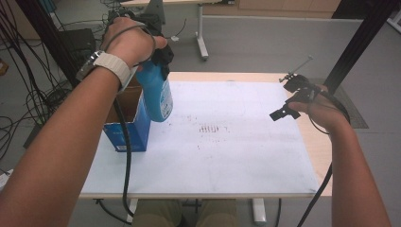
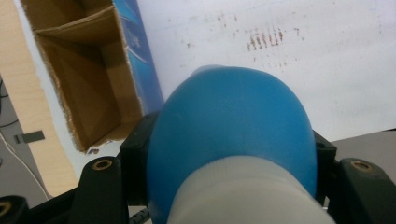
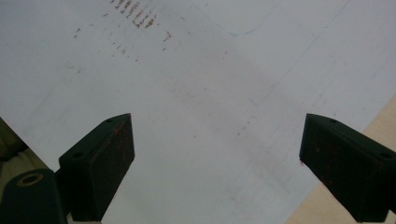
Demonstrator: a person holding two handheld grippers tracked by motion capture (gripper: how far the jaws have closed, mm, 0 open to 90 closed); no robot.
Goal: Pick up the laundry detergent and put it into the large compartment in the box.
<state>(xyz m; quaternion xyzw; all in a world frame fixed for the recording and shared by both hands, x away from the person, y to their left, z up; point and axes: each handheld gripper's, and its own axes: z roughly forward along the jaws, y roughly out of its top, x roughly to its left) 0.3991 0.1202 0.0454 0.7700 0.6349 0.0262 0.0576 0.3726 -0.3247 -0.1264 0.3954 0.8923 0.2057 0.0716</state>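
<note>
A blue plastic bottle (image 1: 157, 94) with a white neck (image 2: 247, 196) hangs in the air, base down, over the right edge of an open blue cardboard box (image 1: 128, 124). My left gripper (image 1: 159, 57) is shut on the bottle's upper part, its black fingers (image 2: 135, 151) pressing on both sides. In the left gripper view the box's brown inside (image 2: 79, 79) looks empty. My right gripper (image 1: 289, 97) hovers open above the right side of the white sheet (image 1: 227, 142), with its fingertips (image 3: 109, 154) wide apart and nothing between them.
The white sheet covers most of a light wooden table (image 1: 318, 146) and bears faint reddish-brown marks (image 1: 212, 128) near its middle. Black cables (image 1: 125, 156) trail from both grippers. Beyond the table lie a grey floor, cable bundles at the left and another table's legs (image 1: 202, 45).
</note>
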